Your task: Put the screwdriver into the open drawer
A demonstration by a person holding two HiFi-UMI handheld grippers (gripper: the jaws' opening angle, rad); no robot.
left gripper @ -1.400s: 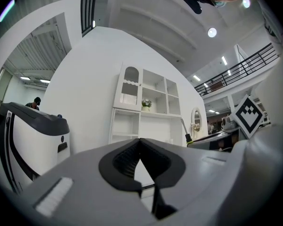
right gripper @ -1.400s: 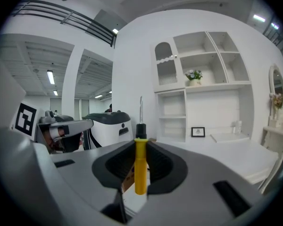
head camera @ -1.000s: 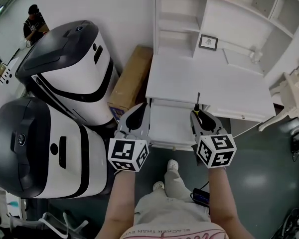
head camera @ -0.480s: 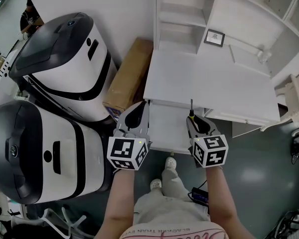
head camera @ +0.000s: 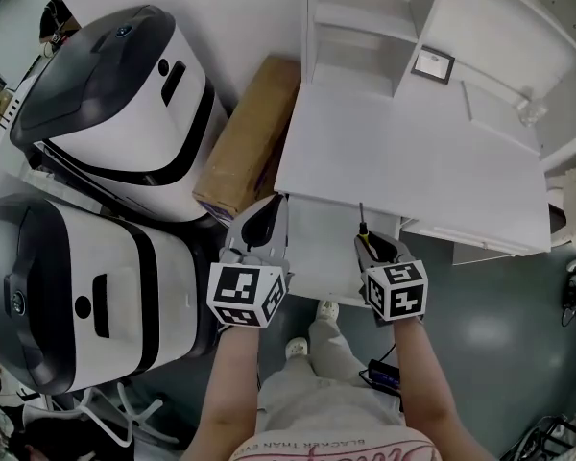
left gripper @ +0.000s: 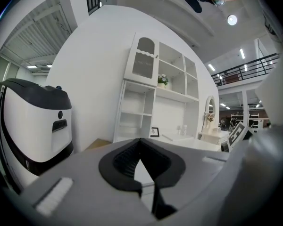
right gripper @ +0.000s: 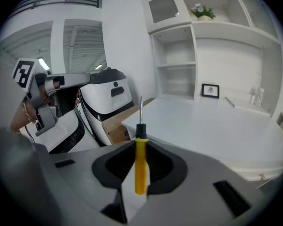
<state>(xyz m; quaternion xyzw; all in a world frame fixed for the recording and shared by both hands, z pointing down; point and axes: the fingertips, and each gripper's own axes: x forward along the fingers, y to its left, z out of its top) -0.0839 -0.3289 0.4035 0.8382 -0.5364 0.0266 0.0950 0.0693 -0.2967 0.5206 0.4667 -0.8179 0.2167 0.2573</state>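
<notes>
My right gripper (head camera: 366, 240) is shut on the screwdriver (head camera: 361, 221). Its yellow handle (right gripper: 140, 166) sits between the jaws, and the black collar and thin metal shaft stick out ahead. In the head view the shaft tip lies at the white desk's (head camera: 413, 161) front edge, over the right part of the open drawer (head camera: 317, 248). The drawer is pulled out below the desk top, and its white inside shows bare. My left gripper (head camera: 272, 209) hangs at the drawer's left front corner. Its jaws (left gripper: 140, 142) meet at the tips with nothing held.
Two large white-and-black machines (head camera: 125, 94) (head camera: 67, 286) stand to the left. A cardboard box (head camera: 250, 142) leans between them and the desk. A small picture frame (head camera: 432, 63) stands at the back of the desk under white shelves. The person's legs and shoes (head camera: 317, 310) are below the drawer.
Both grippers have come down and nearer the drawer front. The screwdriver has stayed in the right jaws, its tip now at the desk's front edge. The head view has shifted too.
</notes>
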